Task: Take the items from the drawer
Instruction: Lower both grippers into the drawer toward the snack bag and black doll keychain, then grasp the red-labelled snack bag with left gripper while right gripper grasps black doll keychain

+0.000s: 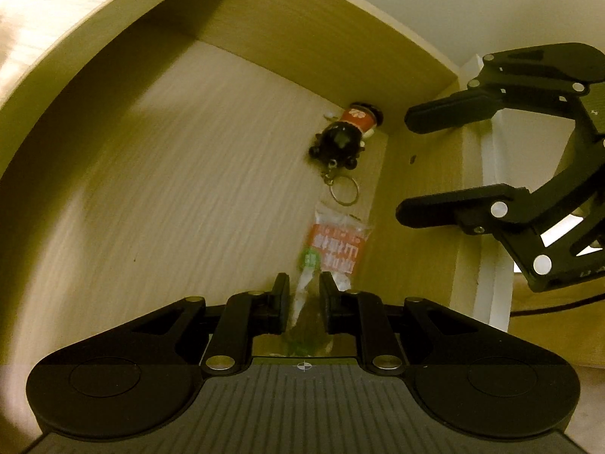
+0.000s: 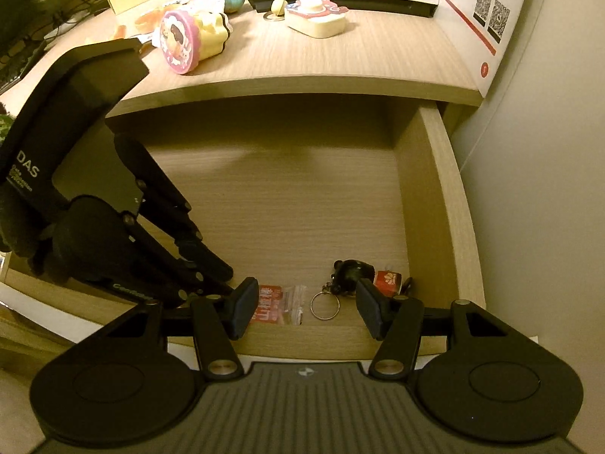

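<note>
We have the left gripper (image 1: 304, 295) closing its jaws on the near end of the clear packet (image 1: 332, 249), so we judge it best to squeeze the crinkly plastic firmly and lift straight up, clear of the drawer's (image 2: 450, 196) side wall. The packet, with its orange label, lies near the drawer's front right corner. Just beyond lies the black keychain (image 1: 340, 140) with its ring, while the right gripper (image 2: 306, 306) waits with jaws spread wide.

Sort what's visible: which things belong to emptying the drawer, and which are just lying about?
Job: drawer; plastic packet, between the left tool's fingers; keychain figure; right tool, open.

Lying about: pink round toy; cream toy; white box.
</note>
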A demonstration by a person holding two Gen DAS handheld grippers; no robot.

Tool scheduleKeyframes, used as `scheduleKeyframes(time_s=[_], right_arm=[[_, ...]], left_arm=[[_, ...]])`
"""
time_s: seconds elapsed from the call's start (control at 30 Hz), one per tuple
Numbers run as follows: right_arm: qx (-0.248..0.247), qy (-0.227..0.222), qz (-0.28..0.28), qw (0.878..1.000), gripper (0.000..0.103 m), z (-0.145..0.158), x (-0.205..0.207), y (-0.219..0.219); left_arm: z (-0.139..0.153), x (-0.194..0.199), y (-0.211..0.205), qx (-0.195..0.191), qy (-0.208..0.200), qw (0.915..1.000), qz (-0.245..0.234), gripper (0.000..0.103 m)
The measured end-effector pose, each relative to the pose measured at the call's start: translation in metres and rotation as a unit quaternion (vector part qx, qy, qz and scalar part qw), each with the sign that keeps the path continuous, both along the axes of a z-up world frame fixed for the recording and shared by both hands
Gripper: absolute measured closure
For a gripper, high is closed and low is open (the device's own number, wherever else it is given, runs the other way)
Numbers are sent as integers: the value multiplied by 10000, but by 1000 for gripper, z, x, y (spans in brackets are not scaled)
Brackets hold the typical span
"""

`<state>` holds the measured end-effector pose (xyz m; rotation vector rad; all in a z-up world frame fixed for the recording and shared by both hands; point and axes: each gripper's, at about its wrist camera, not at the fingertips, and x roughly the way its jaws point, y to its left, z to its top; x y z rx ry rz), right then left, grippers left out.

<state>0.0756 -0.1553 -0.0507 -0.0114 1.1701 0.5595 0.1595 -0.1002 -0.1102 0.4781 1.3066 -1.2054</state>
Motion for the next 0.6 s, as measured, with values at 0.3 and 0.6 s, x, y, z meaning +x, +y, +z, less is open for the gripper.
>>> scheduleKeyframes(time_s=[0.3,0.6], right_arm=[[119,109,33,9999,45,5,-10,-3],[-794,-32,808,9936,45,8,16,0]], left_arm=[[3,-16,-1,63,-999,9947,-256,83],[0,-21,3,288,-2137,9765,36,70]])
